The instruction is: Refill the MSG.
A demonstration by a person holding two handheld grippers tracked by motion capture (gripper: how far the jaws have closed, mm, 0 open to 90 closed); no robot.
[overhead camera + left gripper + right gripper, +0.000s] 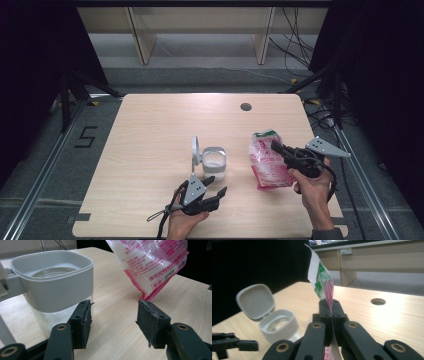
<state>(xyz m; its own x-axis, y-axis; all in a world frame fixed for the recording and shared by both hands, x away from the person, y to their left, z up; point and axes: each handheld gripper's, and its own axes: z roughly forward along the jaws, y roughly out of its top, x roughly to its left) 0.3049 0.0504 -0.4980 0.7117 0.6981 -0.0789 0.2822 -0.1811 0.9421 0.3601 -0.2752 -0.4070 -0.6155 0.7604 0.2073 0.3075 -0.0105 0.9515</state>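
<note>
A clear container (214, 165) with a grey collar stands mid-table, its hinged grey lid (196, 149) flipped up at its left. My left gripper (216, 186) rests just in front of it, open; in the left gripper view the container (52, 290) sits beside the left pad (85, 320), outside the gap of the left gripper (112, 322). A pink-and-white plastic bag (270, 162) of white grains is tilted up at the right. My right gripper (331, 312) is shut on the bag's green-printed top edge (322, 280).
The wooden table (150, 125) has a round cable hole (245, 106) near its far edge. Wooden shelving legs stand beyond the table, and cables lie on the floor at the far right. From the right gripper view the open container (279, 327) is to the left.
</note>
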